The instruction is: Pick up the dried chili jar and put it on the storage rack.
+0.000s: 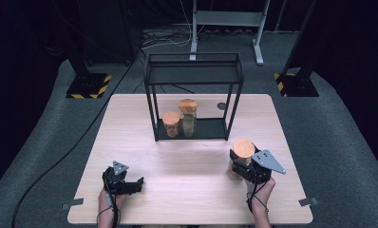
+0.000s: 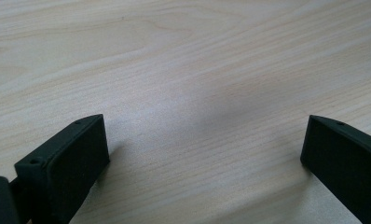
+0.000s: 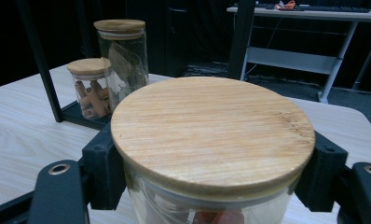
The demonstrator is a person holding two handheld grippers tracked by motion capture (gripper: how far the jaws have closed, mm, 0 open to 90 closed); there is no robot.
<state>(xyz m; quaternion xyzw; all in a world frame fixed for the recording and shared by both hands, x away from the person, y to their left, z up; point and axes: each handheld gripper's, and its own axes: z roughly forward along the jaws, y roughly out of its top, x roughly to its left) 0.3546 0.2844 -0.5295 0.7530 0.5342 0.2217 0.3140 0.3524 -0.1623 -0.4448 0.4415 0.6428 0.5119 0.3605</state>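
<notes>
A glass jar with a round wooden lid (image 3: 211,135) sits between the jaws of my right gripper (image 3: 211,177), which is shut on it just under the lid. In the high view this jar (image 1: 241,156) is at the table's right front, with the right gripper (image 1: 246,167) around it. My left gripper (image 1: 134,183) rests at the left front, open, with bare wood between its fingers (image 2: 72,163). Two more lidded jars, a short one (image 1: 171,124) and a tall one (image 1: 188,117), stand on the bottom shelf of a black wire rack (image 1: 194,71).
The rack stands at the middle back of the light wooden table (image 1: 187,190). A small dark disc (image 1: 221,106) lies on the table by the rack's right leg. Beyond the table are stands, cables and a dark floor.
</notes>
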